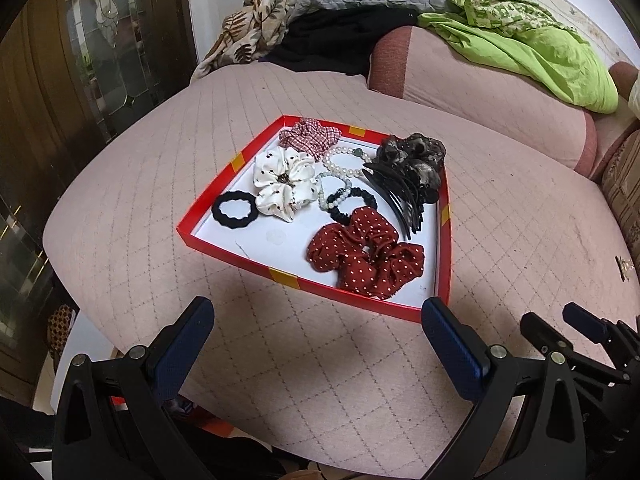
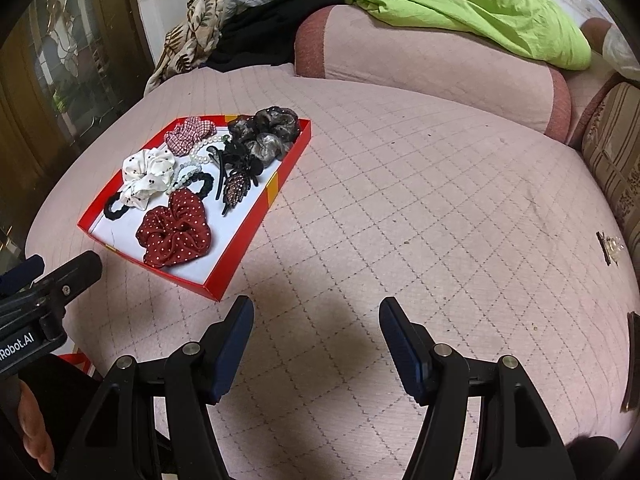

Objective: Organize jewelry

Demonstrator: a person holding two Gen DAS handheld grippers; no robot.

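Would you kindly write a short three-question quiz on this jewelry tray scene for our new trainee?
1. True or false: the red dotted scrunchie lies inside the red tray.
2. The black hair tie lies nearest which item? A) white scrunchie B) dark gauzy scrunchie C) green cloth
3. Fill in: both the left gripper and the right gripper are ____ and hold nothing.

Key: 1 true; 2 A; 3 open.

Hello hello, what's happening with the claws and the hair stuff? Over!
Left gripper open, empty. Right gripper open, empty, over the quilted bed cover. Red tray holds scrunchies, bead bracelets, hair claws. Small clip lies loose off right. Nothing blocking.
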